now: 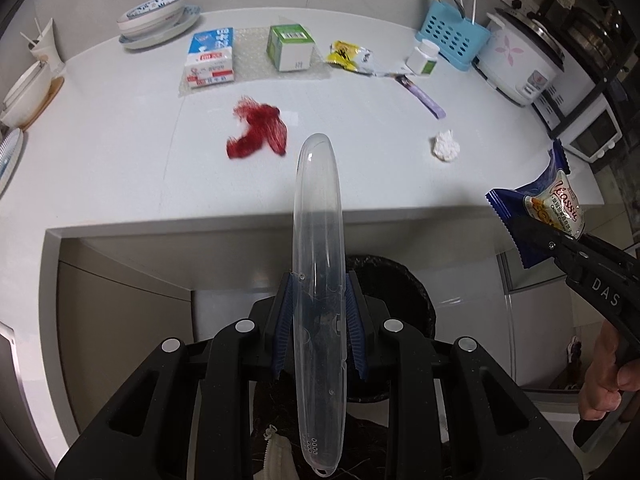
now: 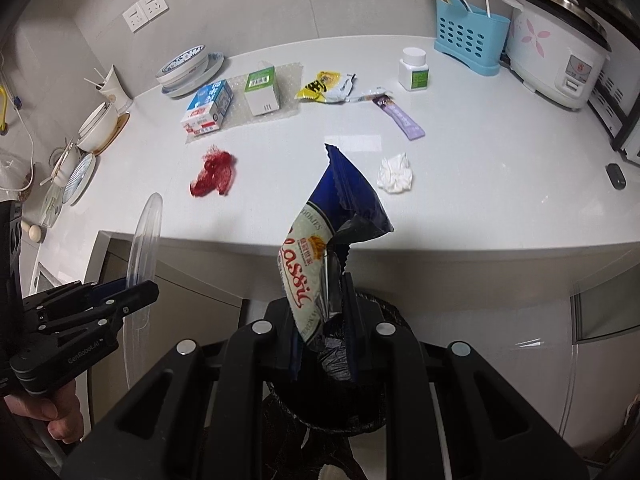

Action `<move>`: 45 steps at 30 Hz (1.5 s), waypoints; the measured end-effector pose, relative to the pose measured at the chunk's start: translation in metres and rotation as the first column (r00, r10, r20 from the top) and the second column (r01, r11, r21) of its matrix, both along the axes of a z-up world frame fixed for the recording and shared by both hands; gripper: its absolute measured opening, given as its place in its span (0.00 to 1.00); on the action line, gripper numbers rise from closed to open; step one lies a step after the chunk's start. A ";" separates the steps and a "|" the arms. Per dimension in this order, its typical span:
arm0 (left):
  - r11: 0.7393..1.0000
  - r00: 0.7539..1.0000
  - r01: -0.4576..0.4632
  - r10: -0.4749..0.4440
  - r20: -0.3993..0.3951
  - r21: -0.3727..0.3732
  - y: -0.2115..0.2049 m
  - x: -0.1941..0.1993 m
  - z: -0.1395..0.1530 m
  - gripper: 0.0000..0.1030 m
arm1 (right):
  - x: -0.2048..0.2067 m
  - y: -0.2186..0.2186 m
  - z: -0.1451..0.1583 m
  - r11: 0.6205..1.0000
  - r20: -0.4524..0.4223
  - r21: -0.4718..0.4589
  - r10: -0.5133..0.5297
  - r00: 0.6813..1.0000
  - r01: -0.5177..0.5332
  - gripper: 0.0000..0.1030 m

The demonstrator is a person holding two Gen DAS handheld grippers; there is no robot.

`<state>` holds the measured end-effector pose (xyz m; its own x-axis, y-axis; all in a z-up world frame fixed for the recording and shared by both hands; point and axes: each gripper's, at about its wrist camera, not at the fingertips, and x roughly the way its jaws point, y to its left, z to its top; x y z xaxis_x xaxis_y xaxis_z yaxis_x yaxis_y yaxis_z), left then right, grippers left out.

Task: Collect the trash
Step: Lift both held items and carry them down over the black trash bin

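Midway: left gripper (image 1: 318,312) clamps a clear case (image 1: 318,240), right gripper (image 2: 320,320) a wrapper (image 2: 320,248), both above the bin (image 2: 384,312) (unreleased); about 8 items remain on the counter (image 1: 120,168).

A home kitchen: white counter (image 2: 480,200) with rice cooker (image 2: 560,60), stacked bowls (image 2: 186,64), blue utensil holder (image 2: 470,38).
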<state>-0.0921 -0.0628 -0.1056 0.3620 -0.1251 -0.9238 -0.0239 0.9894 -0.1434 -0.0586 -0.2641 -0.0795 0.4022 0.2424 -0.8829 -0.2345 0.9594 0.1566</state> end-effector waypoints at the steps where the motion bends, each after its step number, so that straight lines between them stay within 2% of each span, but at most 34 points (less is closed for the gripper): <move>1: 1.000 1.000 0.004 -0.004 -0.006 -0.004 -0.002 -0.003 -0.004 0.24 | -0.003 -0.001 -0.003 1.000 -0.006 0.001 -0.001 1.000 0.002 0.15; 21: 0.999 0.994 0.034 -0.036 -0.099 -0.016 -0.029 -0.030 -0.076 0.24 | -0.044 -0.009 -0.069 1.000 -0.079 -0.003 0.011 0.997 -0.011 0.15; 28: 0.999 0.992 0.038 -0.042 -0.117 -0.038 -0.041 -0.031 -0.105 0.24 | -0.050 -0.014 -0.105 1.000 -0.132 0.018 0.020 0.991 -0.017 0.15; 34: 0.998 0.990 0.057 -0.059 -0.129 -0.019 -0.054 -0.029 -0.130 0.24 | -0.051 -0.024 -0.130 1.000 -0.160 0.010 -0.001 0.987 0.003 0.15; 45: 0.993 0.980 0.116 -0.115 -0.163 -0.005 -0.083 -0.020 -0.166 0.24 | -0.049 -0.043 -0.150 0.998 -0.179 -0.025 -0.058 0.982 0.054 0.15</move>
